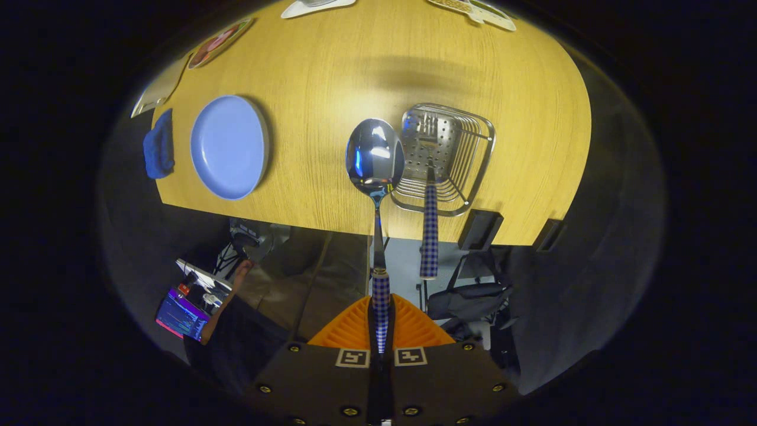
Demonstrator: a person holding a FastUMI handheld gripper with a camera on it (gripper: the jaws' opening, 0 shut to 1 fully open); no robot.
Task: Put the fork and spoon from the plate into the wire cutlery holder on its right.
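Note:
My gripper (381, 316) is shut on the checked handle of a steel spoon (374, 155), whose shiny bowl points away from me, high above the wooden table (331, 77). Just right of the spoon's bowl stands the wire cutlery holder (445, 158). The fork (430, 231) is in it, head down inside the wires, its checked handle sticking out toward me. The blue plate (228, 147) lies bare on the table, well to the left of the spoon and holder.
A blue cloth (158, 148) lies left of the plate at the table's edge. Flat mats (220, 41) sit along the far side. Below the table's near edge are a person's arm (227, 296), a lit screen (180, 316) and a dark bag (467, 296).

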